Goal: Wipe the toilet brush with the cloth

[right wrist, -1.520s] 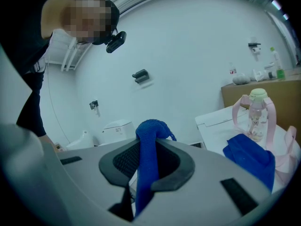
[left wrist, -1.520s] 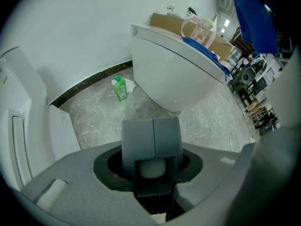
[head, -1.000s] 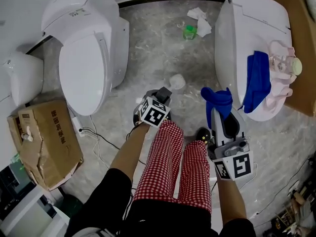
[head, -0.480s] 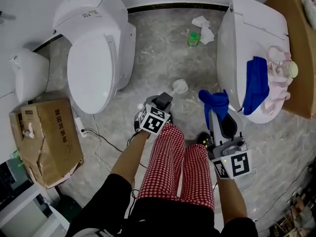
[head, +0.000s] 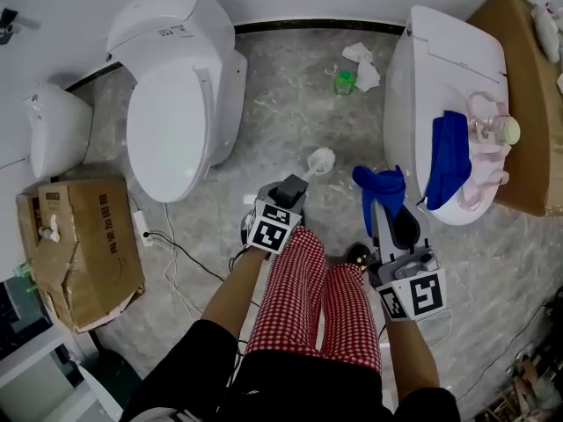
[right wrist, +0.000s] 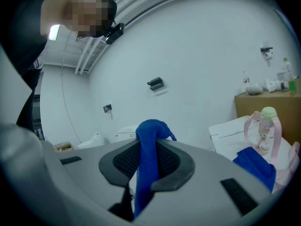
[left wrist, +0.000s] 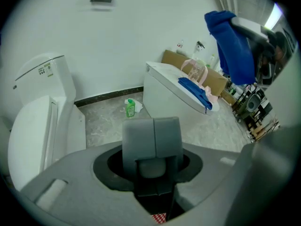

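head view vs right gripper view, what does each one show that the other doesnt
Head view only: the green bottle on the floor, checked trousers, and the toilet brush at the left tongs. Right gripper view only: the ceiling lamp. Both: the blue cloth clamped in the right tongs, plus a second blue cloth and a pink-strapped bottle on the right toilet's lid.
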Action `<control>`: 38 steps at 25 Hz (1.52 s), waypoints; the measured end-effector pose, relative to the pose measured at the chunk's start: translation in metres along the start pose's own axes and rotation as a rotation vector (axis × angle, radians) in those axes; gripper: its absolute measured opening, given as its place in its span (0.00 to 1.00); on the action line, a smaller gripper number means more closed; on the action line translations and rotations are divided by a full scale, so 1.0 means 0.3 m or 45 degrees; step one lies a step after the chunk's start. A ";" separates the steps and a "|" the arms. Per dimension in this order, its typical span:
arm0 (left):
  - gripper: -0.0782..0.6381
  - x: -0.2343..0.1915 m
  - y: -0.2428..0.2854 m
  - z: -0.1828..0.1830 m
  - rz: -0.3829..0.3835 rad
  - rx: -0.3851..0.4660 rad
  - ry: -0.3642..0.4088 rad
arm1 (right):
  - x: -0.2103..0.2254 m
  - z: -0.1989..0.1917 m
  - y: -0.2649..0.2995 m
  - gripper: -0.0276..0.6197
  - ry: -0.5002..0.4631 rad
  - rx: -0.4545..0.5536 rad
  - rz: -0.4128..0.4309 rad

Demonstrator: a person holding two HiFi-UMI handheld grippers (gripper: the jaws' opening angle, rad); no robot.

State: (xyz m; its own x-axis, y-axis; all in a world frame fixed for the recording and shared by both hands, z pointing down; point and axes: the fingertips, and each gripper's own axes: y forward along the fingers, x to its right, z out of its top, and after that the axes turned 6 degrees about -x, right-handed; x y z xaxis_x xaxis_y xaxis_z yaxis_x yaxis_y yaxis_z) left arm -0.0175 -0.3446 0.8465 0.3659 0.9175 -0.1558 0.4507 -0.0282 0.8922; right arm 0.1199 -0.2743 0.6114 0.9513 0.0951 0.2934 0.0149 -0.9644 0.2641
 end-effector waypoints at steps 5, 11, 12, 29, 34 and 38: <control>0.35 0.006 -0.065 0.014 0.001 0.076 -0.116 | -0.025 0.006 -0.008 0.14 0.009 0.004 0.033; 0.35 0.017 -0.169 0.051 0.033 0.176 -0.199 | -0.066 0.024 -0.010 0.14 -0.015 0.009 0.088; 0.35 0.021 -0.187 0.059 0.037 0.192 -0.202 | -0.073 0.026 -0.010 0.14 -0.018 0.011 0.097; 0.35 0.097 -0.418 0.194 0.085 0.325 -0.091 | -0.105 0.089 -0.026 0.14 -0.044 0.037 0.139; 0.35 0.113 -0.505 0.245 0.092 0.370 -0.062 | -0.101 0.135 -0.038 0.14 -0.047 0.070 0.134; 0.35 0.124 -0.556 0.282 0.106 0.394 -0.032 | -0.105 0.170 -0.047 0.14 -0.047 0.092 0.135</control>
State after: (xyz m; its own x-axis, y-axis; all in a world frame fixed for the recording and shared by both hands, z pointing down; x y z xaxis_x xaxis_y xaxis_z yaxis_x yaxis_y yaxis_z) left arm -0.0103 -0.3394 0.6562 0.4306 0.8968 -0.1015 0.6431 -0.2260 0.7317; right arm 0.1053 -0.2762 0.5515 0.9593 -0.0160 0.2818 -0.0652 -0.9839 0.1661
